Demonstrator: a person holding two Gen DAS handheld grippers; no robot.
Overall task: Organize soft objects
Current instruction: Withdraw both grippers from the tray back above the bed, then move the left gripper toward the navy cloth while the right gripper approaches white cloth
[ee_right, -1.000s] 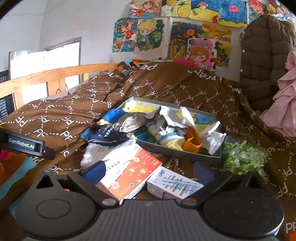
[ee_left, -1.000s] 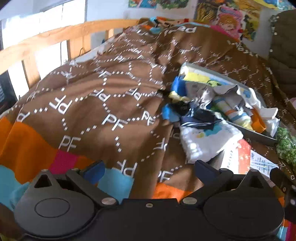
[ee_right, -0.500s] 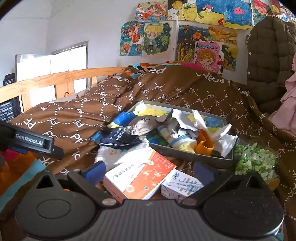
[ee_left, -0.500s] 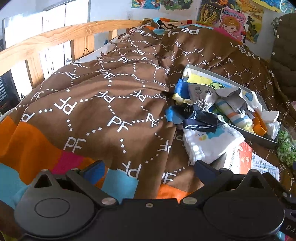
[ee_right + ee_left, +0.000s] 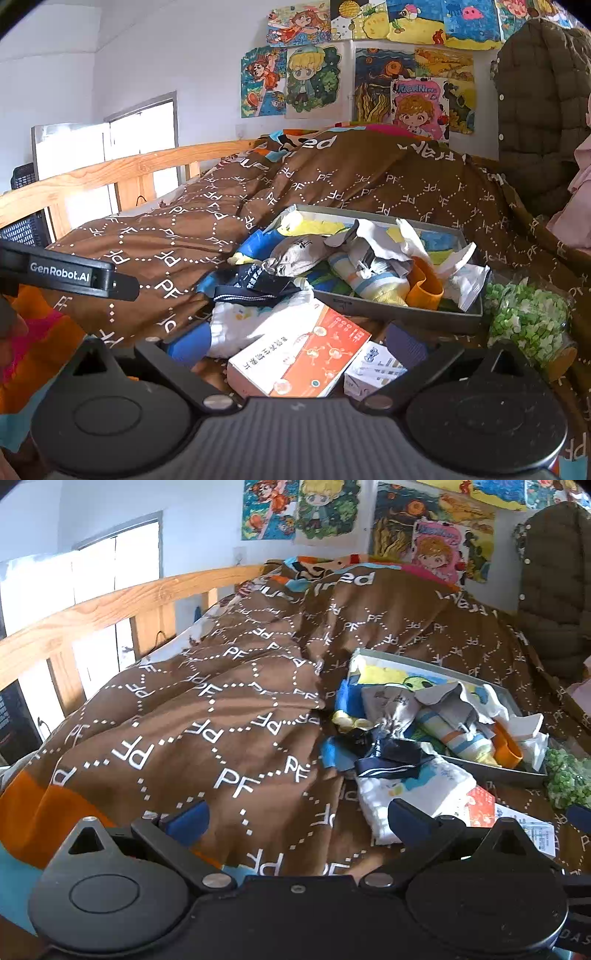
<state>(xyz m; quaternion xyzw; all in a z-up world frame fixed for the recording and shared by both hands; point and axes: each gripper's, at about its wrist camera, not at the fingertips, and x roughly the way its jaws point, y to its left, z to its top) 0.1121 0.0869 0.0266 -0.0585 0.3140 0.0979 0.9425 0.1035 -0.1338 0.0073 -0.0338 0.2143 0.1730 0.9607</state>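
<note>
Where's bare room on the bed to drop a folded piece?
Free: the brown blanket between the wooden rail and the gray tray, left of the white cloth. Crowded: the tray itself, heaped, plus the orange-white box, small box and green bag in front.

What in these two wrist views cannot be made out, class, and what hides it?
- Floor of the grey tray: both views, buried under the heaped cloths.
- White cloth: near edge behind the left tongs in the left view.
- Small box: right view, print too small, part hidden behind the right tongs.
- Green bag: left view, cut by the right edge.
</note>
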